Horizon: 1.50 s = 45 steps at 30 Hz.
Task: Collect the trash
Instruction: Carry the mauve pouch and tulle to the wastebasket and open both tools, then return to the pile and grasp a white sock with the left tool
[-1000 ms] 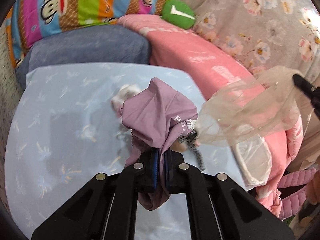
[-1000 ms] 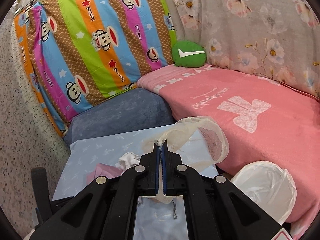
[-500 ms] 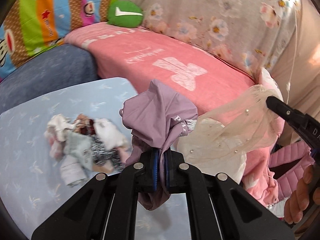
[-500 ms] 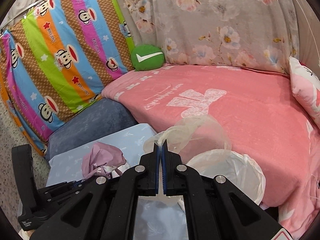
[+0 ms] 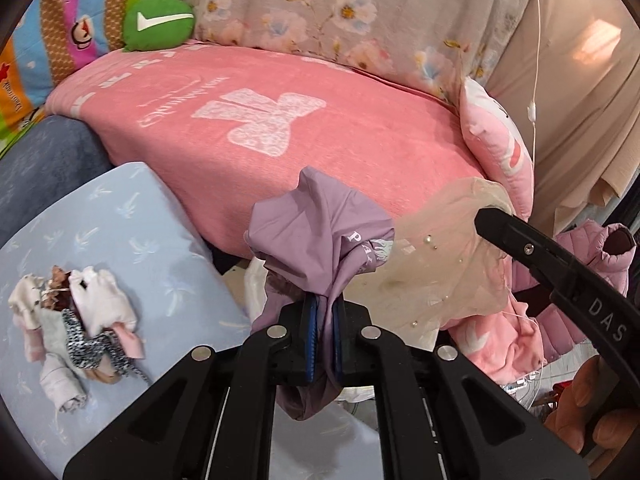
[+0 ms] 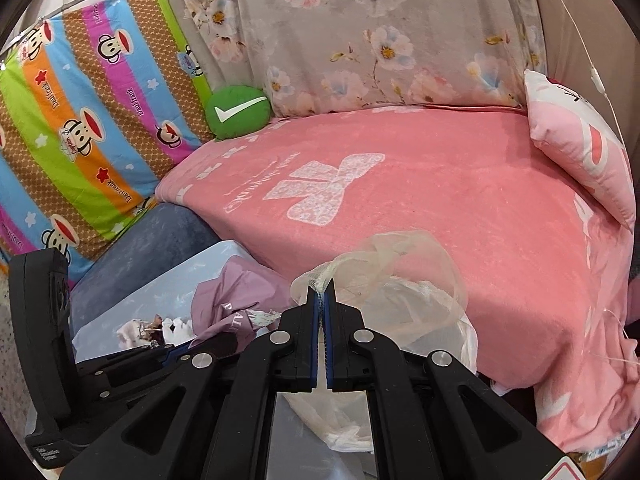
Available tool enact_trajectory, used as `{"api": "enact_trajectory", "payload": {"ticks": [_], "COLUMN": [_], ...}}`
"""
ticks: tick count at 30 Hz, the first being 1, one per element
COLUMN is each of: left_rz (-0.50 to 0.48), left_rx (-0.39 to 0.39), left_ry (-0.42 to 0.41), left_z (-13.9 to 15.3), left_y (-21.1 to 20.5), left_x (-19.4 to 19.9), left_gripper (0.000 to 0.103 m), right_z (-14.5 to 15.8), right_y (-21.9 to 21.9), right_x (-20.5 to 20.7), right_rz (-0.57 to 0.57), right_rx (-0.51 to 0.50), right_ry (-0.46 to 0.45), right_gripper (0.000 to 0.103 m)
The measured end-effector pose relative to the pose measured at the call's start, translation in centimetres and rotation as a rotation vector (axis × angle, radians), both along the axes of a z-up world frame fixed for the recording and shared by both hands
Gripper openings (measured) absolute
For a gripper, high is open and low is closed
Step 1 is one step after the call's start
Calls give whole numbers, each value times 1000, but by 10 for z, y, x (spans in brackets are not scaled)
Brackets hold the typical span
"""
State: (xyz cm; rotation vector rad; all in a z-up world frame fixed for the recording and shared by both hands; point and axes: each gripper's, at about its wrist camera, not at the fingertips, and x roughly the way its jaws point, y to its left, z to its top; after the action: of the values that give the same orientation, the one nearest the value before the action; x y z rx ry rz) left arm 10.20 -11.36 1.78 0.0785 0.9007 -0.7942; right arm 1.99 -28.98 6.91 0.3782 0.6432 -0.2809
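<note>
My left gripper (image 5: 323,312) is shut on a crumpled purple cloth (image 5: 320,240), held up over the gap between the pale blue table (image 5: 132,232) and the pink bed. The cloth also shows in the right wrist view (image 6: 236,300). My right gripper (image 6: 320,300) is shut on a sheer beige mesh fabric with small beads (image 6: 400,264), which also shows in the left wrist view (image 5: 440,276), right of the purple cloth. A white-lined trash bin (image 6: 440,340) sits below the mesh, mostly hidden. A pile of small crumpled cloths (image 5: 76,320) lies on the table.
A pink blanket covers the bed (image 6: 440,208). A green round cushion (image 6: 238,110) and a striped monkey-print sheet (image 6: 80,120) are behind. A pink pillow (image 6: 580,148) lies at right. A blue-grey cushion (image 5: 44,160) borders the table. A pink puffy jacket (image 5: 592,272) is at right.
Both grippers have swung right, away from the table toward the bed and bin, each carrying its fabric. The pile of small cloths has shifted to the left of the left wrist view.
</note>
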Motion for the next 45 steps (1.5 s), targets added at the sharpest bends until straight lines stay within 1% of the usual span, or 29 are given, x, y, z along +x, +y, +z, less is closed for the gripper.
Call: {"api": "enact_trajectory", "payload": {"ticks": [3, 4, 6, 7, 8, 9, 10, 11, 13, 20, 25, 29, 33, 37, 45], "left_rz": [-21, -23, -20, -6, 16, 36, 45, 43, 47, 79, 108, 137, 176, 237, 378], "left_rx": [6, 5, 5, 6, 2, -6, -15, -19, -17, -19, -19, -18, -23, -30, -33], "left_ry": [22, 26, 20, 5, -14, -33, -44, -44, -40, -47, -53, -55, -32, -3, 54], "left_z": [-5, -6, -6, -4, -2, 0, 3, 4, 5, 3, 3, 1, -3, -9, -27], "left_y": [-11, -14, -18, -19, -18, -17, -16, -17, -16, -6, 5, 18, 34, 56, 111], "left_x": [0, 0, 0, 0, -1, -2, -2, -1, 1, 5, 6, 8, 12, 18, 31], "left_gripper": [7, 12, 31, 53, 71, 76, 78, 78, 78, 78, 78, 78, 78, 78, 79], "right_z": [-5, -5, -7, -8, -8, -9, -9, -8, -8, -7, -8, -9, -10, -12, -19], "right_y": [-8, -10, -12, -12, -14, -14, -13, -13, -11, -7, 5, 16, 29, 41, 76], "right_x": [-2, -2, -4, -3, -3, -3, -4, -3, -4, 1, 7, 11, 16, 20, 33], "right_rz": [-18, -22, -34, -34, -35, -36, -38, -42, -48, -26, 2, 22, 45, 68, 136], "right_rx": [7, 9, 0, 0, -1, -2, -7, -17, -34, -35, -47, -52, -58, -60, -69], "right_ry": [4, 5, 7, 9, 9, 8, 8, 7, 4, 7, 16, 22, 28, 34, 58], "right_gripper": [4, 7, 9, 10, 11, 13, 19, 28, 37, 38, 39, 44, 46, 49, 49]}}
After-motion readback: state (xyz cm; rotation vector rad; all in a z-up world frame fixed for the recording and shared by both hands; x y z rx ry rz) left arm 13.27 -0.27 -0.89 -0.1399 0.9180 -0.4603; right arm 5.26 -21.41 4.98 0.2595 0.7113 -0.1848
